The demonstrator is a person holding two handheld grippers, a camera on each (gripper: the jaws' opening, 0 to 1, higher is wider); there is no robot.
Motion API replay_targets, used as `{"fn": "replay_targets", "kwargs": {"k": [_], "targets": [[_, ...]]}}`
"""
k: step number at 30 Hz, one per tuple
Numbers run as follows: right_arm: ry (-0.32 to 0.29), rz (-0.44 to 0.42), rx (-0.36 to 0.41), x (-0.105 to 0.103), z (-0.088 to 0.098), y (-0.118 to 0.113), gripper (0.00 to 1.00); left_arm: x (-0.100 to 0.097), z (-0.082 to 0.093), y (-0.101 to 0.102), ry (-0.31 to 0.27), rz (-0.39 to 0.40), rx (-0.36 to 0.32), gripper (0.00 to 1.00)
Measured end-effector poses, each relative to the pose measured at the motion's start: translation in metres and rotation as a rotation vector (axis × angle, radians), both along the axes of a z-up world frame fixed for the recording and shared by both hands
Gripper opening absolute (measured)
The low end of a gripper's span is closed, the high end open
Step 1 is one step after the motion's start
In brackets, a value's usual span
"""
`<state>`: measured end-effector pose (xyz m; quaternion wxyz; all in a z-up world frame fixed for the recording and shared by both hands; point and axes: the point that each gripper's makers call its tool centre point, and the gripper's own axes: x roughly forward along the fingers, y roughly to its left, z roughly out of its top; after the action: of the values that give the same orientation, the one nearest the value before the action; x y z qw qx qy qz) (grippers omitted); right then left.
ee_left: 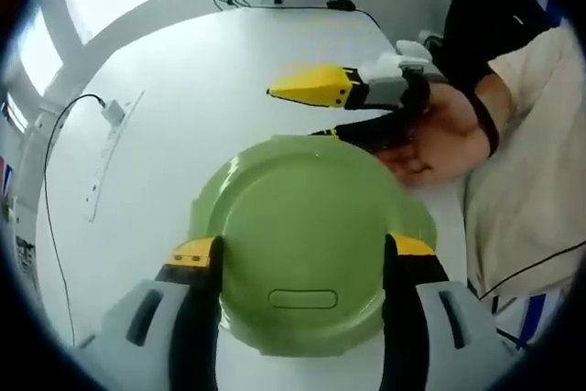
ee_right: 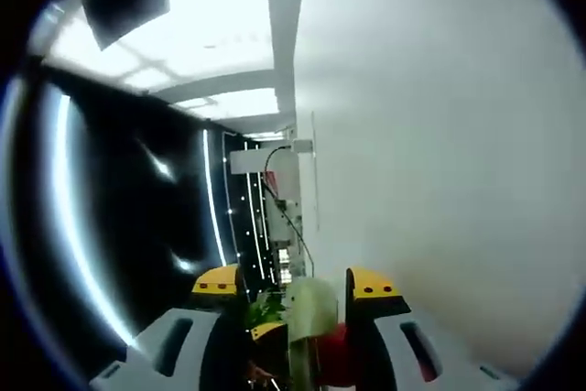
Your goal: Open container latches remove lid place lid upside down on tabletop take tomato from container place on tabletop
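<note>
In the left gripper view, the left gripper [ee_left: 302, 249] has its jaws spread to either side of a round green lid [ee_left: 307, 244], which lies between them above the white tabletop [ee_left: 183, 89]. Whether the jaws press on its rim, I cannot tell. The right gripper [ee_left: 307, 103] comes in from the right (a hand [ee_left: 444, 130] holds it), its yellow-tipped jaws apart at the lid's far edge. A white cable [ee_left: 101, 112] lies on the tabletop.

In the right gripper view, the jaws stand apart around a pale green edge [ee_right: 311, 313], with a red tomato [ee_right: 337, 354] low between them.
</note>
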<state>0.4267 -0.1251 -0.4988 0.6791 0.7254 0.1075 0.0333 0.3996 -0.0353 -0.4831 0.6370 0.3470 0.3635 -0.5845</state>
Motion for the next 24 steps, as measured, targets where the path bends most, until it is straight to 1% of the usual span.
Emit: {"fn": "replay_targets", "kwargs": {"k": [4, 6, 9, 11, 12, 13, 15, 18, 19, 20, 24], "targets": [[0.008, 0.009, 0.016, -0.003, -0.001, 0.008, 0.31, 0.000, 0.000, 0.000, 0.000, -0.001, 0.002, 0.63], [0.010, -0.009, 0.036, -0.004, 0.001, 0.006, 0.27, 0.000, 0.000, 0.000, 0.000, -0.001, 0.003, 0.63], [0.021, -0.020, 0.055, -0.005, -0.001, 0.005, 0.24, 0.000, 0.000, 0.000, 0.000, -0.001, 0.004, 0.63], [0.044, -0.019, 0.021, -0.005, -0.007, 0.005, 0.18, 0.000, 0.000, 0.000, 0.000, -0.002, 0.006, 0.63], [0.056, -0.018, 0.019, -0.006, -0.009, 0.006, 0.15, 0.000, 0.000, 0.000, 0.001, -0.003, 0.007, 0.63], [0.050, -0.019, 0.030, -0.005, -0.007, 0.006, 0.15, 0.000, 0.000, -0.001, 0.000, -0.003, 0.008, 0.63], [0.046, -0.019, 0.021, -0.006, -0.005, 0.006, 0.14, 0.000, 0.000, -0.001, 0.000, -0.003, 0.007, 0.63], [0.046, -0.005, -0.021, -0.006, -0.003, 0.007, 0.14, 0.000, 0.000, -0.002, 0.001, -0.003, -0.002, 0.63], [0.045, 0.008, -0.059, -0.007, -0.002, 0.007, 0.14, 0.000, 0.000, -0.003, 0.001, -0.003, -0.005, 0.63], [0.041, 0.012, -0.077, -0.006, -0.002, 0.007, 0.14, 0.000, 0.000, -0.004, 0.000, -0.004, -0.010, 0.62], [0.044, 0.017, -0.078, -0.007, -0.002, 0.009, 0.14, 0.001, 0.000, -0.009, 0.000, -0.010, -0.021, 0.62]]}}
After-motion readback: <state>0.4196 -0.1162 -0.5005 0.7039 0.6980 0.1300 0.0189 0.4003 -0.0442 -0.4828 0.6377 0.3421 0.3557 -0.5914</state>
